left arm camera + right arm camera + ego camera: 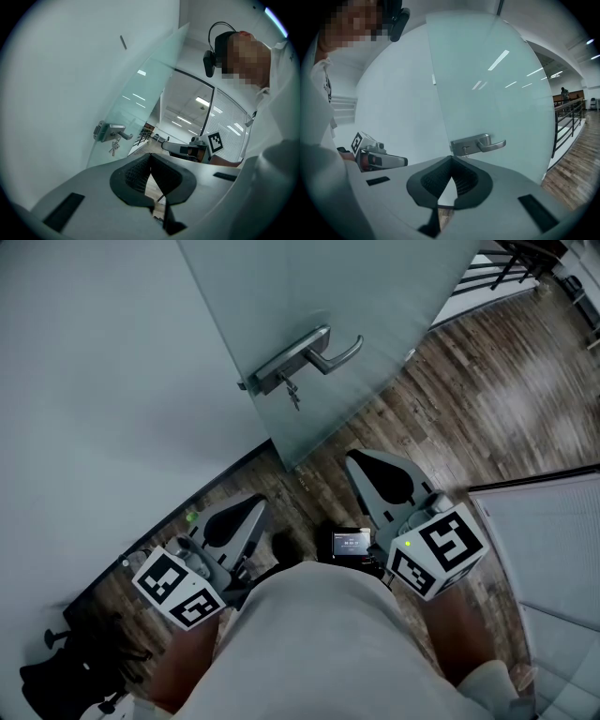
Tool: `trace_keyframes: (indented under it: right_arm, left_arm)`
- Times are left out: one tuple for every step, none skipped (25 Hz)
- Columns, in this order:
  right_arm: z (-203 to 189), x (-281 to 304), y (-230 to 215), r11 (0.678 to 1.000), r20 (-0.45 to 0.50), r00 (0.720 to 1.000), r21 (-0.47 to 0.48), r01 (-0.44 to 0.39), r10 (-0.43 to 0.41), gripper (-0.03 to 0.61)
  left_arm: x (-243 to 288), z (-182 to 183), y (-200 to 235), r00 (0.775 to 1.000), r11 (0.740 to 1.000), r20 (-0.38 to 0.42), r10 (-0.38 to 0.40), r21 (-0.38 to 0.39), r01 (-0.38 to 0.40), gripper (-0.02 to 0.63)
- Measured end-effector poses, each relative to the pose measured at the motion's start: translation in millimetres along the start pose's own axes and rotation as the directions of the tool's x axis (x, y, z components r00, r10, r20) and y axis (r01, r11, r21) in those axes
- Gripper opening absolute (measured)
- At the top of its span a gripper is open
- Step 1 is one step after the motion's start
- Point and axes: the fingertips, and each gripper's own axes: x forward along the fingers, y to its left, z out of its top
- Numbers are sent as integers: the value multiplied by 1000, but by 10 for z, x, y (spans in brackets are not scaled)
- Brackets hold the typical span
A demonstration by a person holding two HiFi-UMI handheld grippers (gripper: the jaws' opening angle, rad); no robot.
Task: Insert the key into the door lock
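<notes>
A frosted glass door carries a metal lock plate with a lever handle. A small bunch of keys hangs from the lock below the plate. It also shows as keys in the left gripper view and as a key in the right gripper view. My left gripper and right gripper are held low near my body, well short of the door. Both are shut with nothing between the jaws, tips together in the left gripper and the right gripper.
A pale wall runs left of the door. Wood floor lies beyond it, with a black railing at the right. A blind-covered panel stands at my right. A black chair base sits at lower left.
</notes>
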Motion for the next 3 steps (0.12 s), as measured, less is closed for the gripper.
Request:
trace_keyframes:
  right_arm:
    - [1,0,3,1000,0,1000,-1,-1,1,12]
    - [2,1,7,1000,1,1000,-2,-2,2,12]
    - [2,1,11,1000,1,1000,-3,-3,3,12]
  left_arm:
    - [1,-2,-5,1000,1000,0,-1,0,1,15]
    - [3,-5,-10,1000,1000,-1,-2,0,2,15]
    - [5,-8,-14,1000,1000,-2,-3,0,3,16]
